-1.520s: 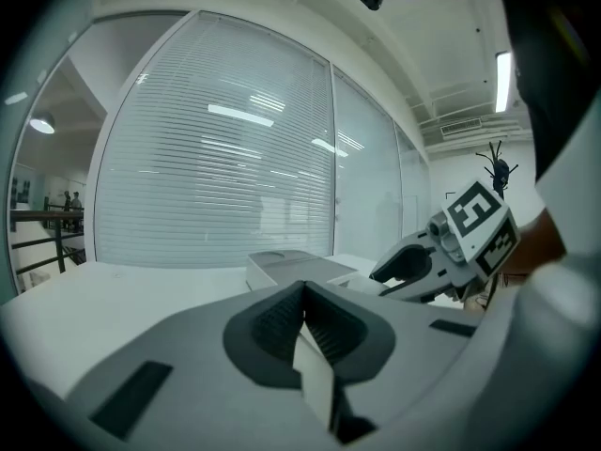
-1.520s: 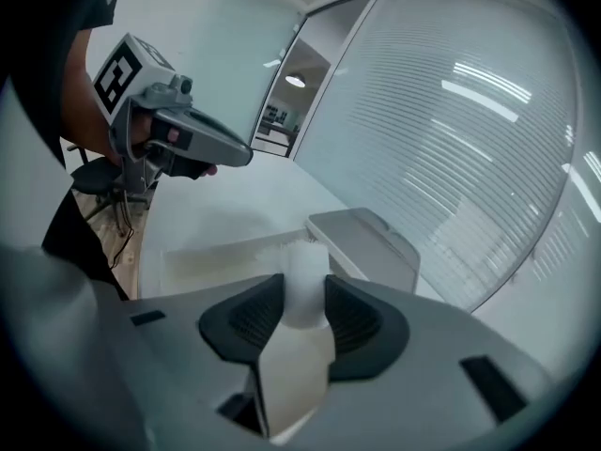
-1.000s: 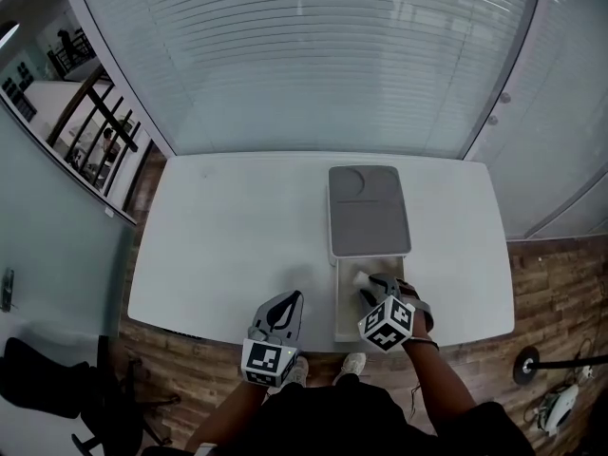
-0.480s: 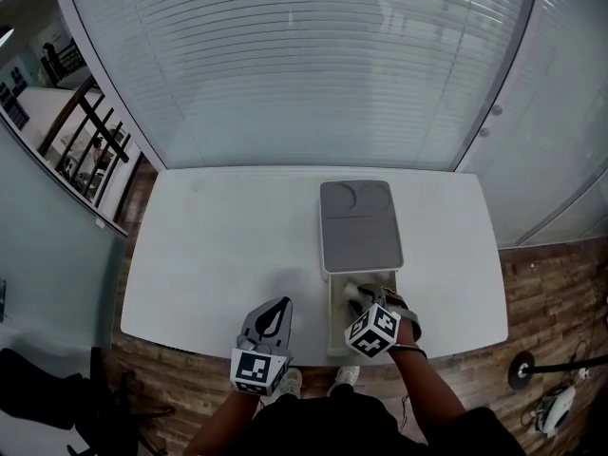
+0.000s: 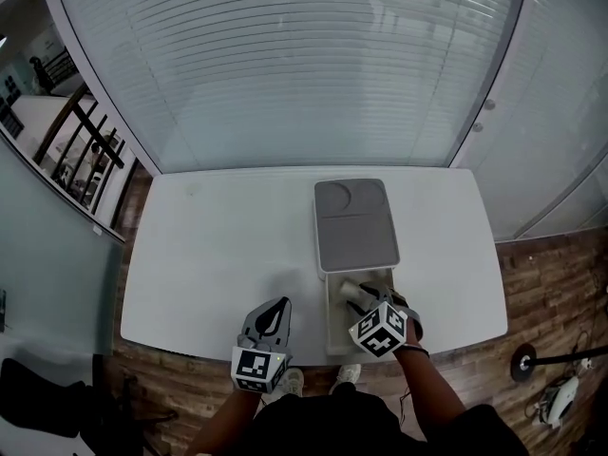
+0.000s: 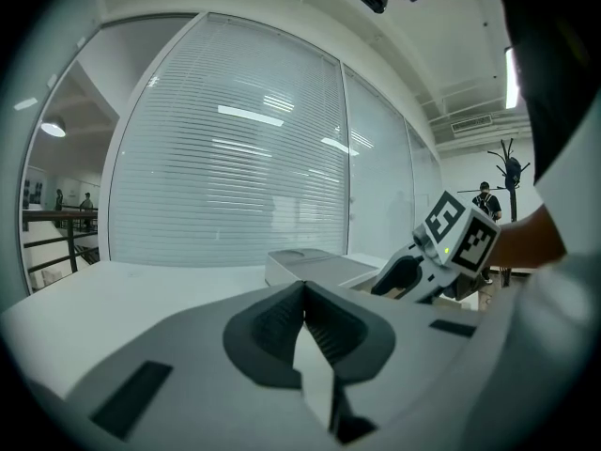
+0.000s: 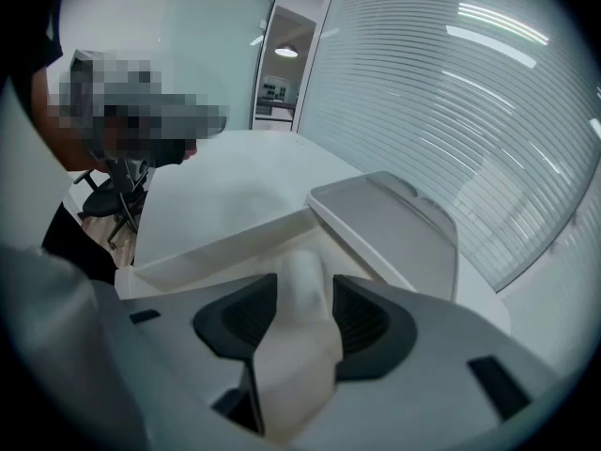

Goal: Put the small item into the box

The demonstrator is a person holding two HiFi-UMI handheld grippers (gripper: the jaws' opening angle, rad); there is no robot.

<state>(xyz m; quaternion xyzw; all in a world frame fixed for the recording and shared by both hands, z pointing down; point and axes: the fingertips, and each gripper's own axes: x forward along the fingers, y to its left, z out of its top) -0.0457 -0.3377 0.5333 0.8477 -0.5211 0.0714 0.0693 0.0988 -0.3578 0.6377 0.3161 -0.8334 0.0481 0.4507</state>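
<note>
White tabletop (image 5: pixel 218 245), rectangular grey-lidded box (image 5: pixel 332 326)

Count: 1 white table (image 5: pixel 218 245). 1 open box (image 5: pixel 332 323) at the tabletop's near edge. 1 grey lid (image 5: pixel 356 226) at the box's far end. 1 small white item (image 5: pixel 350 290).

The right gripper (image 5: pixel 369 300) had its jaws closer together a second ago; now they are opening, with the small white item (image 7: pixel 302 285) between them over the open box (image 5: pixel 330 326). The head view has also shifted, so the tabletop (image 5: pixel 218 245) sits slightly lower in frame.
</note>
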